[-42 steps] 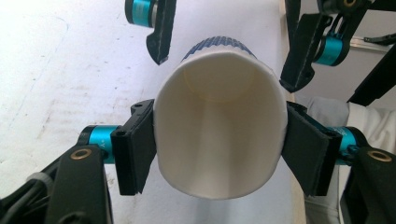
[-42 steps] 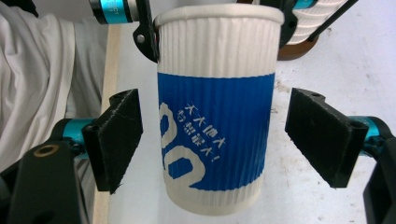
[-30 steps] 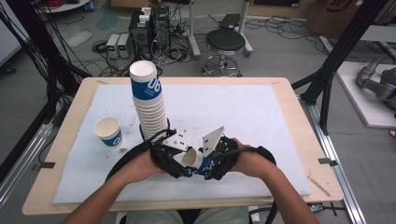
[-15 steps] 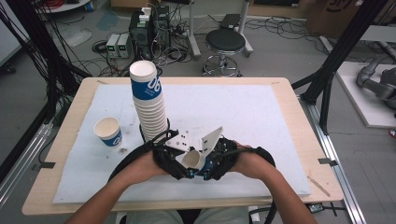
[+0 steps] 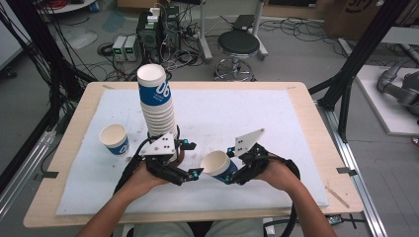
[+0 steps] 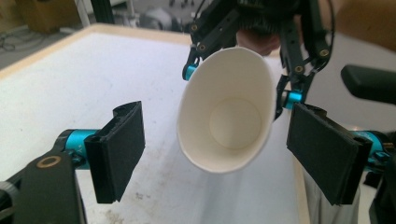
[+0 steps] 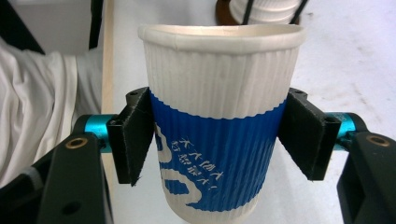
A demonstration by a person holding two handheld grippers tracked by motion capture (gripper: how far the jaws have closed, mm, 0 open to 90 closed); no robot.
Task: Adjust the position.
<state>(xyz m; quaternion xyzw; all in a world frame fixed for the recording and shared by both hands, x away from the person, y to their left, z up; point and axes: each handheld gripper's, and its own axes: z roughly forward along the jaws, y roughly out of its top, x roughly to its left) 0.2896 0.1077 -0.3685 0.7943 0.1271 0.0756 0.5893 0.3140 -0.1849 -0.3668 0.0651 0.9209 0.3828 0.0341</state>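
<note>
A white paper cup with a blue ribbed sleeve (image 5: 215,163) hangs tilted just above the table, and my right gripper (image 5: 226,165) is shut on its sleeve. The right gripper view has the cup (image 7: 219,140) upright between the pads (image 7: 135,135) of my right gripper (image 7: 219,135). My left gripper (image 5: 191,158) stands open just left of it, near the foot of the tall cup stack (image 5: 155,103). In the left gripper view the cup's mouth (image 6: 226,112) faces me between the spread pads (image 6: 119,149) of my left gripper (image 6: 215,114), touching neither.
A single cup (image 5: 114,138) stands upright at the left of the white mat (image 5: 276,123). The stack rests on a brown base (image 7: 224,9). The wooden table edge (image 5: 316,143) runs along the right. A stool and cabling lie on the floor behind the table.
The two hands were pressed together around the cup near the stack. Now they have drawn apart: the right gripper carries the cup to the right, and the left gripper stands open.
</note>
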